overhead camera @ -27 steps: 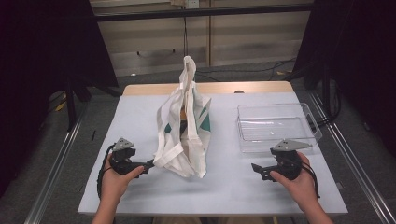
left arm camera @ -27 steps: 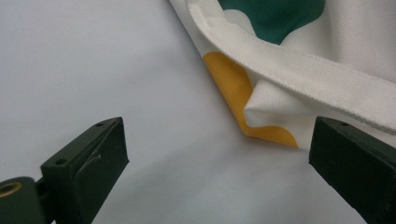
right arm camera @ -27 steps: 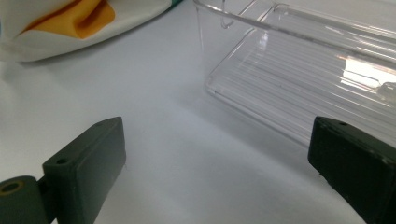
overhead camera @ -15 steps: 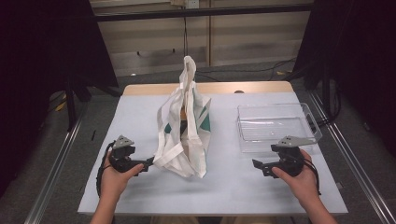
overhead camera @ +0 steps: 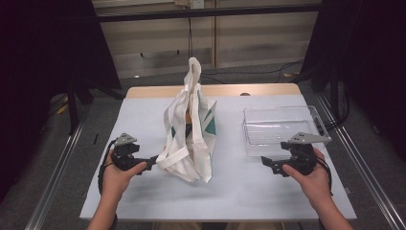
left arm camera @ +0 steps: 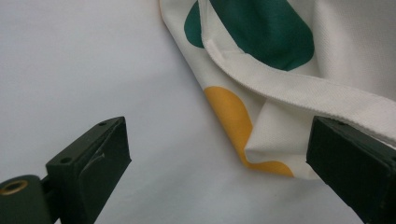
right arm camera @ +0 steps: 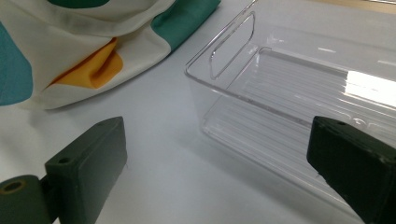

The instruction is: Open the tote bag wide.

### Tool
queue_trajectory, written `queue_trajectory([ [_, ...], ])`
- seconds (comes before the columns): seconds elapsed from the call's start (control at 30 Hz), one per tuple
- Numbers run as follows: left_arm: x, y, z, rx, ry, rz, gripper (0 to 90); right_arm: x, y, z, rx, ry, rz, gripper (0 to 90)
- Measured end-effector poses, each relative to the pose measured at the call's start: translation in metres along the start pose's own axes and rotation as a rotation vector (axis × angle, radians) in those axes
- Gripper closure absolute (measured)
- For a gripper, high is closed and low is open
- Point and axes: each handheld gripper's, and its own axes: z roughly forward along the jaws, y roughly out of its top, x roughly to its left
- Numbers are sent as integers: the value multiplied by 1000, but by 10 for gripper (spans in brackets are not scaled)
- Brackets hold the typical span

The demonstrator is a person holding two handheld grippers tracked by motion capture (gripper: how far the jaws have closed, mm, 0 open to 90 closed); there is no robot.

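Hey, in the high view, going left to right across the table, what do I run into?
Left gripper → tote bag → right gripper → clear plastic bin, which begins above the right gripper and reaches farthest right.

bag point(overhead camera: 189, 139): woven cloth, matt, cream with green/orange print, ribbed webbing strap point(left arm camera: 303, 91) | bin point(overhead camera: 280, 128): clear plastic, glossy, smooth | worktop point(overhead camera: 239, 187): matt pale sheet, smooth; wood edge | tongs point(left arm camera: 219, 172): matt black plastic
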Motion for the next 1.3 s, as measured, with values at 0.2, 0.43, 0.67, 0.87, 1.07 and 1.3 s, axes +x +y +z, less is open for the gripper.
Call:
queue_trajectory([
  [0.2, 9, -13, -6, 26, -5, -20, 66, -9, 4, 7, -6, 0, 37, 44],
  [0.43, 22, -13, -18, 18, 14, -41, 66, -10, 9, 7, -12, -9, 23, 45],
  [0.67, 26, 2, -18, -1, 29, -35, 66, -10, 17, 9, -20, -6, 20, 47],
  [0.87, 28, 21, -5, 4, 36, -31, 68, -12, 27, 14, -23, -2, 23, 47],
  [1.07, 31, 33, 2, -3, 42, -27, 70, -12, 34, 21, -20, -1, 20, 47],
  [1.3, 33, 43, 9, -4, 41, -22, 73, -12, 41, 32, -22, 7, 22, 47],
])
